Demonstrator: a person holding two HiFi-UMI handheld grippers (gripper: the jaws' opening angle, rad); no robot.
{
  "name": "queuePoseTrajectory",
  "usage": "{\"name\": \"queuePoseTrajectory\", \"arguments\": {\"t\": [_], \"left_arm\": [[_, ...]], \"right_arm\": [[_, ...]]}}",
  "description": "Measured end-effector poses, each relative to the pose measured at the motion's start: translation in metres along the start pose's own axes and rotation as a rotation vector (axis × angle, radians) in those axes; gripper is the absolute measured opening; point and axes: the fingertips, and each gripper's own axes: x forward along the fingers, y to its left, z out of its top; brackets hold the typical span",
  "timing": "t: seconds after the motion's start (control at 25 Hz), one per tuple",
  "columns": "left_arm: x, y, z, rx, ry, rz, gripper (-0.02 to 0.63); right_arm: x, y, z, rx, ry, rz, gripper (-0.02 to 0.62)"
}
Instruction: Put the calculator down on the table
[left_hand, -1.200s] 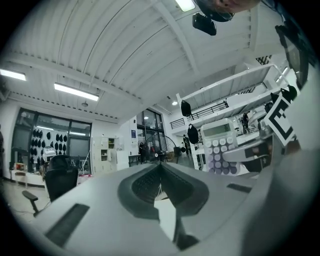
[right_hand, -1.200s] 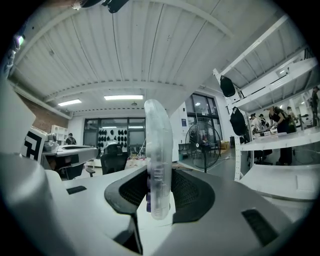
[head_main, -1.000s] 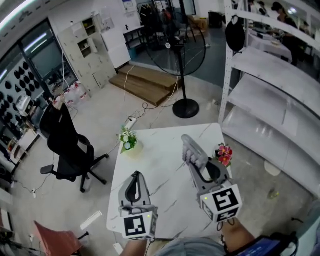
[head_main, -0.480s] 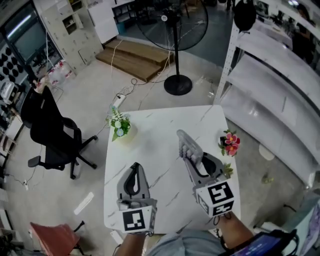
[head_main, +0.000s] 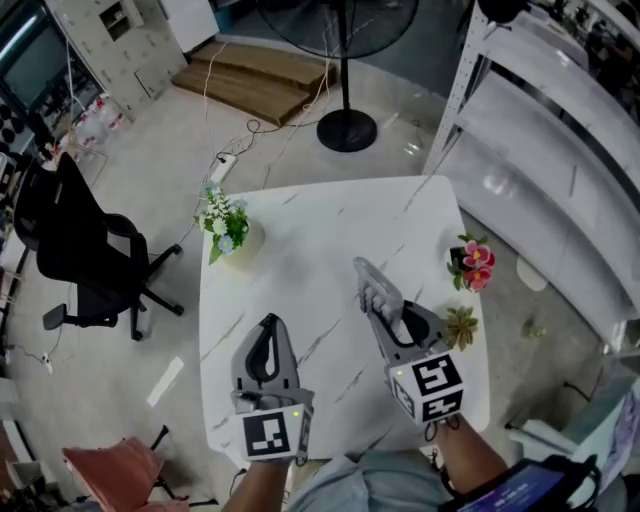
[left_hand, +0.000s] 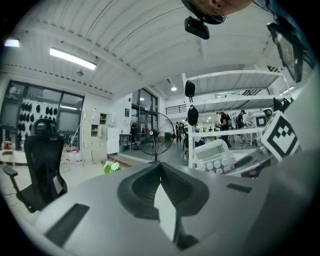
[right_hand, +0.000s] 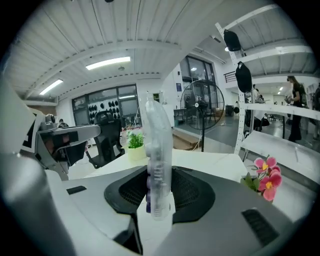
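Overall: person stands at near edge of a white marble-look table (head_main: 310, 240), one gripper in each hand, both over the tabletop.
Right gripper (head_main: 392, 318): jaws clamped on the calculator (head_main: 374, 288); marker cube nearest the camera in head view.
Right gripper, own view: right gripper (right_hand: 159, 202) pads press both flat sides of the calculator (right_hand: 159, 145), seen edge-on and upright, its button rows facing left.
Calculator position: held in the jaws, not lying flat; sticks out past the jaw tips over the right-middle of the table. Contact with the tabletop can't be told.
Calculator from left gripper view: calculator (left_hand: 215, 155) at right, screen and round keys facing this camera.
Left gripper (head_main: 268, 325): over the near-left part of the table, well apart from the calculator.
Left gripper, own view: left gripper (left_hand: 160, 167) jaw tips together, nothing between them.
White-flower pot (head_main: 222, 218): near the table's far-left corner, upright.
Pink flowers (head_main: 472, 262): at the table's right edge, beyond the right gripper.
Small green plant (head_main: 461, 325): right edge, just beside the right gripper.
Office chair (head_main: 80, 250): black, on the floor left of the table.
Pedestal fan (head_main: 345, 125): on the floor beyond the far edge.
Shelving rack (head_main: 540, 150): white, to the right of the table.
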Motion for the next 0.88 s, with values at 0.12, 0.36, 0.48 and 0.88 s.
{"name": "queuePoseTrajectory", "arguments": {"t": [0.12,0.36,0.48,0.88], "left_arm": [[0.006,0.002,-0.013,-0.008,0.031,-0.01,0.008],[0.018,0.0,-0.039,-0.013,0.086,-0.04,0.008],[0.024,0.001,-0.053,-0.02,0.122,-0.047,0.008],[0.041,0.018,-0.084,-0.032,0.191,-0.038,0.008]], "right_arm": [[0.008,0.001,-0.019,0.023,0.043,0.0,0.144],[0.021,0.0,-0.052,0.067,0.109,-0.006,0.144],[0.027,-0.001,-0.067,0.092,0.145,-0.006,0.144],[0.043,-0.001,-0.095,0.262,0.227,0.038,0.144]]}}
